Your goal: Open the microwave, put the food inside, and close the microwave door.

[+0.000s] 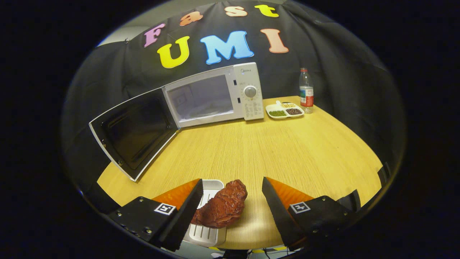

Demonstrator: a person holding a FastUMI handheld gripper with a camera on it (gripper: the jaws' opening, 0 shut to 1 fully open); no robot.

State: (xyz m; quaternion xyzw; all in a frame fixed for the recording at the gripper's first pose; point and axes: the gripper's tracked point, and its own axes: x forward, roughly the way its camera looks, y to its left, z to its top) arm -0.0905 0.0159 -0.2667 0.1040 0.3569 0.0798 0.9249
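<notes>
Gripper (231,194): jaws spread wide, pinching nothing. The meat piece (222,207) lies between them, nearer the left finger, resting on a white tray (208,233) at the near edge of the tabletop (287,151). The microwave (215,95) stands well beyond the meat; its door (133,131) is swung fully open to its left. Right of the microwave: a divided dish (284,110), then a bottle (306,90).

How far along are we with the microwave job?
Done: the microwave door stands wide open. In hand: the gripper is open around the meat on its white tray, not yet gripping. Left: grasp the meat, place it inside, shut the door.
</notes>
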